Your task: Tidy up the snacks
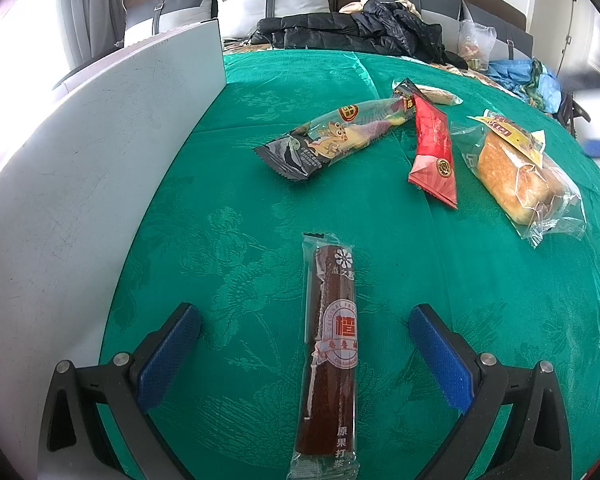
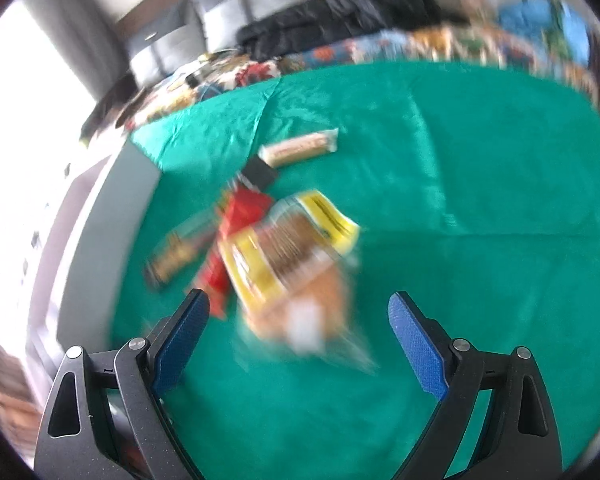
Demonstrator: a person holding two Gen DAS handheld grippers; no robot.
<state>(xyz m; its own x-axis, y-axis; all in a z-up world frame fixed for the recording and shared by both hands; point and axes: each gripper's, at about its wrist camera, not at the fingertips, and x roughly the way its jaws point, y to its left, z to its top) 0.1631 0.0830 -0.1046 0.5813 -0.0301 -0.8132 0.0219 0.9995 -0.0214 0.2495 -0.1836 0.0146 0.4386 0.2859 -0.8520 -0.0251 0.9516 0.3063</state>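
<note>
Snacks, five; one fruit roll [image 1: 332, 356] lengthwise between the spread left gripper [image 1: 305, 334] fingers (untouched), four beyond; right gripper [image 2: 299, 326] spread, bread [image 2: 296, 276] ahead.

Green floral-damask tablecloth [image 1: 260, 208], dark brown fruit roll [image 1: 332, 344] near, red packet [image 1: 434, 148] and golden bread [image 1: 516, 176] far right.

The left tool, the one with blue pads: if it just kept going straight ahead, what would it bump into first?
Probably the dark red fruit roll bar, which lies lengthwise between the open left tool pads on the green tablecloth. Height above it is unclear.
</note>
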